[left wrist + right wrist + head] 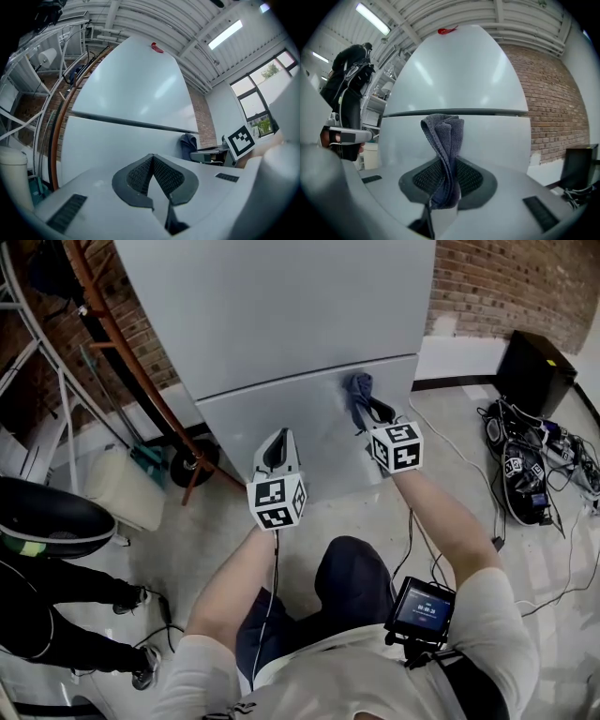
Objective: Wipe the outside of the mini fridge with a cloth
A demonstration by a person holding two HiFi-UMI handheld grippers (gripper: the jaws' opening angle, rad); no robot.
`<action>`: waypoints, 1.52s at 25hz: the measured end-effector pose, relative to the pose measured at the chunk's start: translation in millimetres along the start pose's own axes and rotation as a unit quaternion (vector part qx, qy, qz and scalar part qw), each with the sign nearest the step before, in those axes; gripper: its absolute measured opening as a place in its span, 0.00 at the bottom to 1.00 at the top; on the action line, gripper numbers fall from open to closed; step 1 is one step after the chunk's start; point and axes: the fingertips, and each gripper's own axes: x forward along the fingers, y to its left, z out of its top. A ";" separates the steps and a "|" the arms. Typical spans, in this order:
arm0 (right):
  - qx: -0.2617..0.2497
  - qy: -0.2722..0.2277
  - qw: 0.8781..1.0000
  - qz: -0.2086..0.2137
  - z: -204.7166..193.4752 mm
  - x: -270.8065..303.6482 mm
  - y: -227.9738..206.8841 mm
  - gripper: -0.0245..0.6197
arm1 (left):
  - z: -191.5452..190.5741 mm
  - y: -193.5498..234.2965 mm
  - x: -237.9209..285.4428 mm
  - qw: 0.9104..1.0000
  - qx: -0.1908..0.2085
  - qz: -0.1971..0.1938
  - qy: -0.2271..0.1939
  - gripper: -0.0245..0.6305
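Observation:
The grey mini fridge stands in front of me, a dark seam splitting its upper door from its lower door. My right gripper is shut on a bunched blue-grey cloth whose free end rests against the lower door near its top right. The right gripper view has the cloth standing up from the closed jaws before the fridge. My left gripper is shut with nothing in it, close to the lower door. In the left gripper view its pads meet.
A brick wall runs behind the fridge. A black box and tangled cables lie on the floor at right. At left are metal and orange frame tubes, a white canister and a person's dark legs. A red item sits on the fridge top.

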 end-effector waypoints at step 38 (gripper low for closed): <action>-0.031 0.002 0.984 0.175 -28.7 48.9 226.5 0.17 | -45.5 110.4 -82.8 0.992 -0.027 0.115 0.034 0.04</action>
